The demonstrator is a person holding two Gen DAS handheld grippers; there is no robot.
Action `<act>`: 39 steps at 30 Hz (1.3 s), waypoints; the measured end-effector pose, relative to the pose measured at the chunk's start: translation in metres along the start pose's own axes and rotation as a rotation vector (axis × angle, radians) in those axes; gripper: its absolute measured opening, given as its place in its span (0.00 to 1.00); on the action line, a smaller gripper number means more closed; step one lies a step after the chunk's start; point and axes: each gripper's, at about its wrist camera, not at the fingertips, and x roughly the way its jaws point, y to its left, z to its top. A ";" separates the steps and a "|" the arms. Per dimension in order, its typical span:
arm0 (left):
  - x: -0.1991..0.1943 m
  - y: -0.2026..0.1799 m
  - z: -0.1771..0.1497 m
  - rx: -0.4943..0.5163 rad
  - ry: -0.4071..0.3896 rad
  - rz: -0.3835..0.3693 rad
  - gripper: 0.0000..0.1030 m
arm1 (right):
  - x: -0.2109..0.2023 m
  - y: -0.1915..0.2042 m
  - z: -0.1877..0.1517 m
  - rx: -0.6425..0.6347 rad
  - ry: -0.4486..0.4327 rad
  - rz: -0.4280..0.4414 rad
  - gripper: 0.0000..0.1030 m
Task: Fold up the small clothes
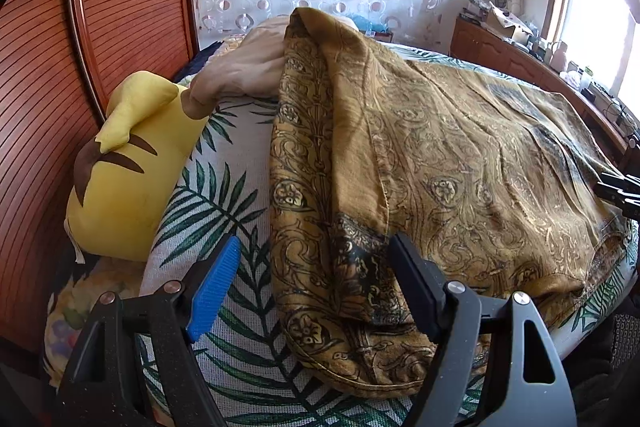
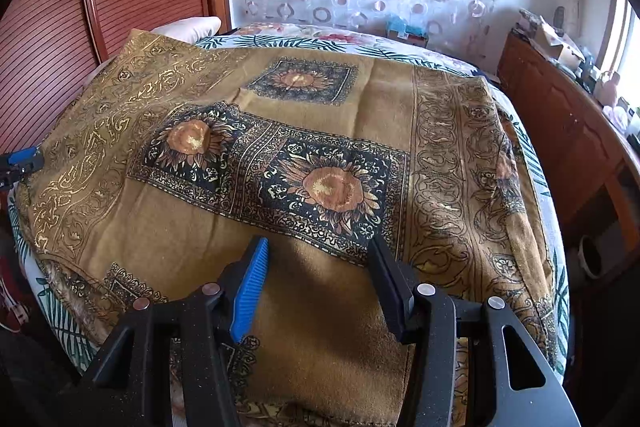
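Observation:
A golden-brown cloth (image 2: 320,107) printed with sunflower squares lies spread over the bed. In the left wrist view its left part (image 1: 460,155) is folded over into a thick ridge. My left gripper (image 1: 316,243) stands open over the near end of that ridge, its pads apart from the fabric. My right gripper (image 2: 318,245) hovers open just above the cloth's plain near part, nothing pinched. The tip of each gripper also shows at the edge of the other view: the right gripper (image 1: 620,191) and the left gripper (image 2: 20,163).
The bed has a white cover with green leaves (image 1: 224,195). A yellow plush toy (image 1: 132,167) and a beige pillow (image 1: 248,67) lie by the red-brown slatted headboard (image 1: 100,7). A cluttered wooden cabinet (image 2: 560,131) runs along the right side.

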 end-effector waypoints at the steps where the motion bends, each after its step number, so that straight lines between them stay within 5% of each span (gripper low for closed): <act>1: 0.000 0.000 0.000 0.002 -0.001 0.002 0.75 | 0.000 -0.001 0.000 0.002 -0.001 0.001 0.53; 6: 0.001 -0.002 -0.001 0.007 -0.001 0.006 0.74 | 0.002 0.000 -0.004 0.012 -0.004 0.006 0.55; 12: -0.001 -0.007 -0.002 0.025 -0.001 -0.018 0.60 | 0.002 -0.001 -0.006 0.013 -0.007 0.009 0.55; 14: -0.002 -0.008 -0.002 0.030 -0.002 -0.031 0.51 | 0.002 -0.001 -0.005 0.011 -0.006 0.010 0.56; 18: -0.005 -0.017 0.000 0.053 0.005 -0.106 0.10 | 0.003 0.000 -0.005 0.009 -0.006 0.013 0.57; 33: -0.039 -0.054 0.051 0.097 -0.137 -0.189 0.09 | -0.006 -0.014 -0.010 0.057 -0.032 0.021 0.57; 39: -0.047 -0.094 0.085 0.123 -0.202 -0.282 0.09 | -0.021 -0.036 -0.024 0.107 -0.047 0.007 0.57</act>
